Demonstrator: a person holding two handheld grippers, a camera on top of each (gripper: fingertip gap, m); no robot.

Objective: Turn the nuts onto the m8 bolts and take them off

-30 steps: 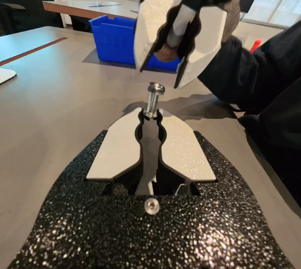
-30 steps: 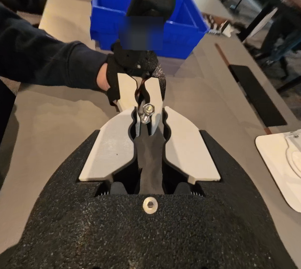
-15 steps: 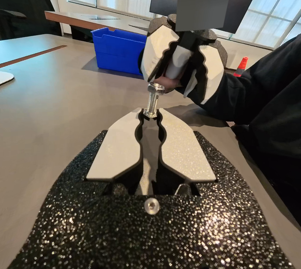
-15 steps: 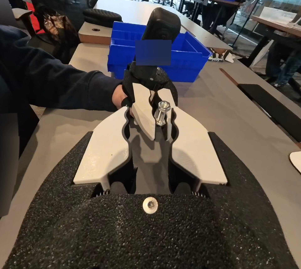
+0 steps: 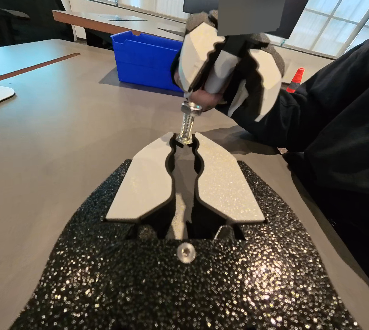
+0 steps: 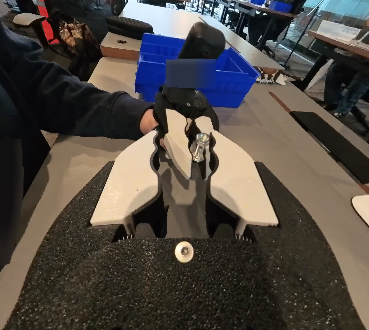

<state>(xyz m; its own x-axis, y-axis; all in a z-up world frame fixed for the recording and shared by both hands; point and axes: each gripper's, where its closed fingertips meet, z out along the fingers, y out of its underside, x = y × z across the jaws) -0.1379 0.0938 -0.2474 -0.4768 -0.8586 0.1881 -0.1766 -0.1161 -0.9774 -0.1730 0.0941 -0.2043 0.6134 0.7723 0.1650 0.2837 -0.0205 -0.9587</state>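
Main risk: the right gripper (image 6: 184, 140) closes off-centre on the bolt (image 5: 187, 123) head. Only its one fingertip (image 5: 186, 88) touches or nearly touches the head (image 5: 191, 108) now, the other finger sits well to the side, so a squeeze from here could push the bolt sideways and tilt it in the left gripper (image 5: 184, 140). Second risk: the left gripper holds only at the very tips, on the nut (image 5: 184, 141) at the bolt's low end (small contact, little margin), so any side load or twist could make the nut slip and drop the whole piece onto the table (image 5: 69, 120). Third: if the right one turns the head while skewed, the thread could bind.

Tool state: left gripper narrow, clamping the nut. Right gripper wide, empty, fingers either side of the bolt head in its own view.

Task thing: silver hex-head bolt, threaded shank, standing nearly upright with head up, slightly leaning. Nut sits at the lower end of the thread, far from the head (how many turns it is on, cannot tell). Bolt is held in the air above the table, toward its near edge by the person's sleeve (image 5: 319, 120). Blue bin (image 5: 145, 68) stands well behind, toward the far edge.
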